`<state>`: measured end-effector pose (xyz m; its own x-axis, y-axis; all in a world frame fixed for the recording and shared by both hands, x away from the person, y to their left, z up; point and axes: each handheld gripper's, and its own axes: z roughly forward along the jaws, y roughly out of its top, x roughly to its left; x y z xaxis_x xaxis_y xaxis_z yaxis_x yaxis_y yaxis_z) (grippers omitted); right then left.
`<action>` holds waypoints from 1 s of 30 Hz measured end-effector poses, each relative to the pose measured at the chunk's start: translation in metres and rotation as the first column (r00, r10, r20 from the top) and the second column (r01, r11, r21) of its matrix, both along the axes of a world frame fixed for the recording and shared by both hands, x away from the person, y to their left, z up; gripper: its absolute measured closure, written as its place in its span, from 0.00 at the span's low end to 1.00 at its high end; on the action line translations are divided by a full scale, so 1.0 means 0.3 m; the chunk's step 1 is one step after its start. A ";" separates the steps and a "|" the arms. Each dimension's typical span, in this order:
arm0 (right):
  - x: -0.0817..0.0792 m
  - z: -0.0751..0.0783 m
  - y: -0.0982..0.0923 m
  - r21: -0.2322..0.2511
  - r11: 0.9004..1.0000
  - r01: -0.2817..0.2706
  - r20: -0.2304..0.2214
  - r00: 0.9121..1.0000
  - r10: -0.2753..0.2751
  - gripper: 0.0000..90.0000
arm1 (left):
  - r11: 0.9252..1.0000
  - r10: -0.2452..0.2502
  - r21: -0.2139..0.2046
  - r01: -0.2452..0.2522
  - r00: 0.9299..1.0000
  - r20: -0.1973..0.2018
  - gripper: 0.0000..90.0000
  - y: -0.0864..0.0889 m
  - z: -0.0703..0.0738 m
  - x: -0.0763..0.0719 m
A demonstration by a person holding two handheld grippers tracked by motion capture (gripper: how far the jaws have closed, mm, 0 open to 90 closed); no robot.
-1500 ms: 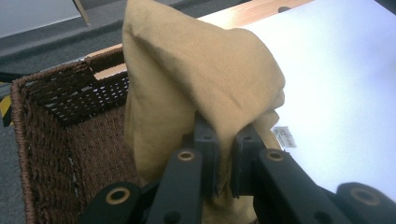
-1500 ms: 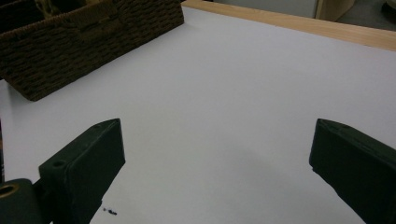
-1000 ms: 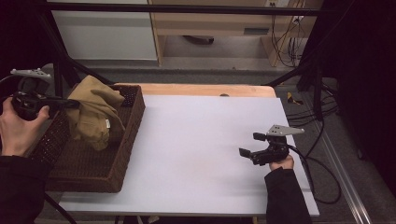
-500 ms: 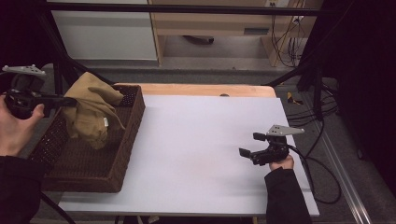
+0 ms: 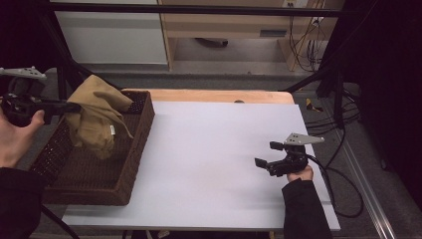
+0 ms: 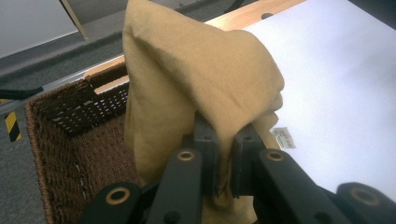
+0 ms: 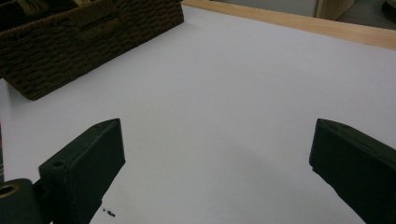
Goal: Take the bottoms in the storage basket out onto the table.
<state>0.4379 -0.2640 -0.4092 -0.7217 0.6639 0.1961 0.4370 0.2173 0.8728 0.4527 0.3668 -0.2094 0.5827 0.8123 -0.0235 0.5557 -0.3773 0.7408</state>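
From the high view I see my left claw (image 5: pixel 67 106) at nine o'clock, pinching a tan cloth (image 5: pixel 97 117) that hangs over the wicker basket (image 5: pixel 127 164); its lower folds sag inside the basket. A small white tag (image 5: pixel 112 130) shows on the cloth, with writing too small for me to read. My right claw (image 5: pixel 267 155) rests at four o'clock on the white table (image 5: pixel 219 149), well apart from the basket, jaws spread with nothing between. Cables (image 5: pixel 343 129) lie on the floor at three o'clock.

In the left gripper view my jaws are pressed together on a fold of the cloth (image 6: pixel 196 74), which blocks much of the basket (image 6: pixel 60 135) behind. The tag (image 6: pixel 283 137) hangs at four o'clock, its print blurred.

In the right gripper view the jaws stand wide over bare table (image 7: pixel 224 93), the basket (image 7: pixel 88 32) at eleven o'clock.
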 end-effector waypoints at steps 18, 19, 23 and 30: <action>0.000 0.000 0.000 0.001 1.000 -0.001 0.001 1.000 0.001 0.04 | 0.998 -0.062 0.005 0.062 0.998 0.015 0.92 -0.076 0.037 -0.016; 0.000 0.000 -0.001 0.000 1.000 -0.002 0.003 1.000 0.002 0.04 | 0.998 -0.064 0.002 0.064 0.998 0.014 0.92 -0.081 0.037 -0.015; 0.000 0.001 -0.002 0.000 1.000 -0.001 0.003 1.000 0.001 0.04 | 0.997 -0.077 0.002 0.077 0.997 0.012 0.92 -0.096 0.039 -0.013; -0.001 0.001 -0.001 0.002 1.000 -0.001 0.003 1.000 0.001 0.04 | 0.995 -0.102 -0.007 0.102 0.995 0.012 0.92 -0.128 0.043 -0.015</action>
